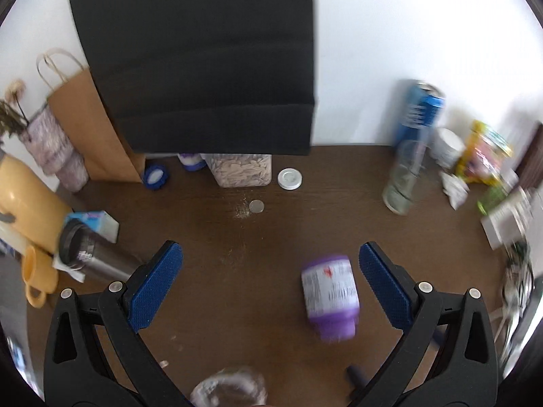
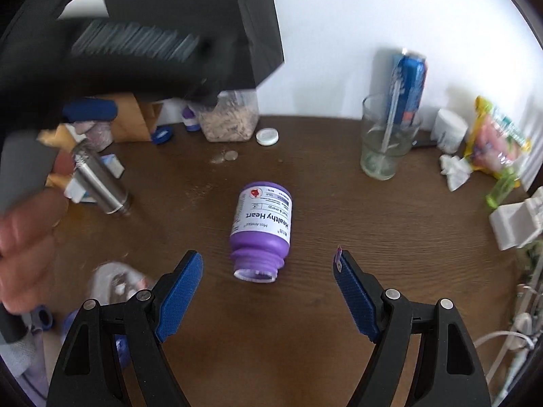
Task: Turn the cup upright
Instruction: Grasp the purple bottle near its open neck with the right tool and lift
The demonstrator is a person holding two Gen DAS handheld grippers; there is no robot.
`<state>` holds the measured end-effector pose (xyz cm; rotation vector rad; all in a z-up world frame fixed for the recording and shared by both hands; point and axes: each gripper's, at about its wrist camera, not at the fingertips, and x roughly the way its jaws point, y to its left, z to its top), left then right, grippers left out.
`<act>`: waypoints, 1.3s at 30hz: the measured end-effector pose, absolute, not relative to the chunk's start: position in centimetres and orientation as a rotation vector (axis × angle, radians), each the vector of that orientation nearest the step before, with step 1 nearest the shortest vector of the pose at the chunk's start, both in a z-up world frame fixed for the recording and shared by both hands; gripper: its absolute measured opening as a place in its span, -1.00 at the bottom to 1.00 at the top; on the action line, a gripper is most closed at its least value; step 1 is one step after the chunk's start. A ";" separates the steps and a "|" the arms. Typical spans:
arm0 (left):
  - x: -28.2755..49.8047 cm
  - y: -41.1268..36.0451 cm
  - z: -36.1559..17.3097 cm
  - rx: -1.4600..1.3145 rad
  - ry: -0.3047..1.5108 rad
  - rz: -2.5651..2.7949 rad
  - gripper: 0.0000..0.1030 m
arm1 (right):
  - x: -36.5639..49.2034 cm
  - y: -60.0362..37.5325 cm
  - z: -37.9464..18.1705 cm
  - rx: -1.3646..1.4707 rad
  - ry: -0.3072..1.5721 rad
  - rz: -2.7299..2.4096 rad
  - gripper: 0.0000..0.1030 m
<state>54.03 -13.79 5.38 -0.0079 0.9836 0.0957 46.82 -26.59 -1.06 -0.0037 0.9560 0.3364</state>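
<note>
A stainless steel tumbler (image 1: pixel 91 254) lies on its side at the left of the brown table (image 1: pixel 237 237), its open mouth facing left; the right wrist view shows the tumbler (image 2: pixel 101 183) tilted against clutter. My left gripper (image 1: pixel 271 285) is open and holds nothing, with the tumbler just left of its left finger. A purple bottle (image 2: pixel 261 224) lies on its side, capless mouth toward my right gripper (image 2: pixel 268 271), which is open just short of it. A blurred clear glass object (image 1: pixel 230 390) sits below the left gripper; I cannot tell its pose.
Upright drinking glass (image 2: pixel 383 142), blue can (image 2: pixel 409 91), seed jar (image 2: pixel 230 118), white lid (image 2: pixel 267 136) and coin (image 2: pixel 231 155) stand toward the back. Yellow jug (image 1: pixel 23 200), yellow mug (image 1: pixel 37 278) and paper bag (image 1: pixel 91 129) crowd the left. A hand (image 2: pixel 27 237) holds the left gripper.
</note>
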 end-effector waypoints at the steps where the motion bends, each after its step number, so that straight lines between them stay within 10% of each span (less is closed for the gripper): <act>1: 55.3 -13.8 4.8 -0.021 1.005 0.086 1.00 | 47.4 -26.4 -1.8 0.000 0.962 0.336 0.61; 12: 61.2 -13.3 -6.3 0.064 1.202 0.161 1.00 | 50.5 -23.9 -7.4 -0.009 0.953 0.367 0.61; 21: 58.0 -13.5 -3.3 0.178 1.014 0.125 1.00 | 50.4 -22.9 -10.4 0.021 0.984 0.390 0.13; 39: 53.2 -8.7 -4.3 0.372 0.918 0.038 1.00 | 48.2 -20.9 -9.2 -0.076 0.941 0.451 0.10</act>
